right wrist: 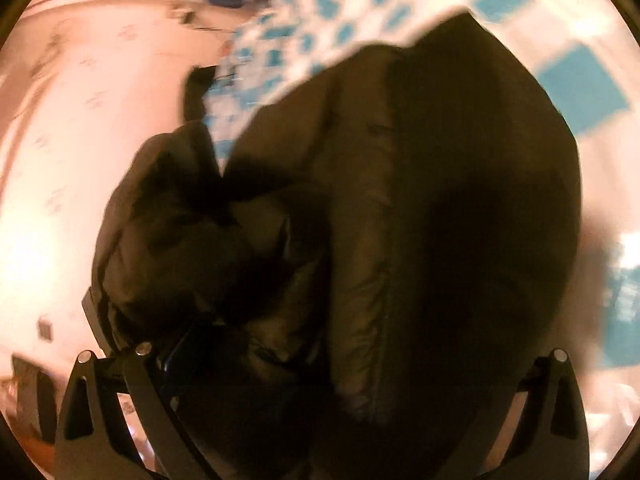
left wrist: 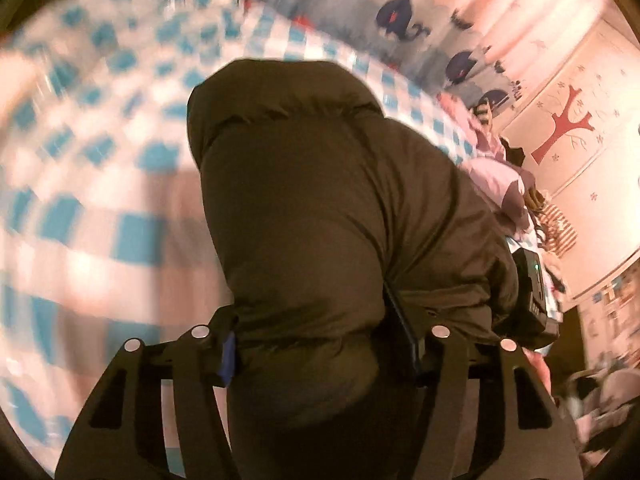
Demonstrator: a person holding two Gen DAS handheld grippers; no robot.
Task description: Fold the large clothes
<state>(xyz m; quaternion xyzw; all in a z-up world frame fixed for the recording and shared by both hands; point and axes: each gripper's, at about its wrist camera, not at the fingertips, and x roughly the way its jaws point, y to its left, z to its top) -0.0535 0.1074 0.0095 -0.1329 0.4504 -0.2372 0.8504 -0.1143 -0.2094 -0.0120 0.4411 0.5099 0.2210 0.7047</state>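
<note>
A dark olive-black puffer jacket (left wrist: 320, 200) fills the middle of the left wrist view, bulging between the two black fingers. My left gripper (left wrist: 320, 344) is shut on a thick fold of it. In the right wrist view the same jacket (right wrist: 420, 200) hangs in bunched folds and covers the fingers' tips. My right gripper (right wrist: 320, 360) is shut on the jacket fabric. The jacket is held above a blue-and-white checked bed cover (left wrist: 100, 140), also seen in the right wrist view (right wrist: 572, 80). Both views are motion-blurred.
A grey bedsheet with dark whale prints (left wrist: 400, 20) lies beyond the checked cover. Pink and striped clothes (left wrist: 504, 176) are piled at the right. A white wardrobe with a red tree decal (left wrist: 568, 124) stands at the right. A pale wall (right wrist: 80, 140) is at the left.
</note>
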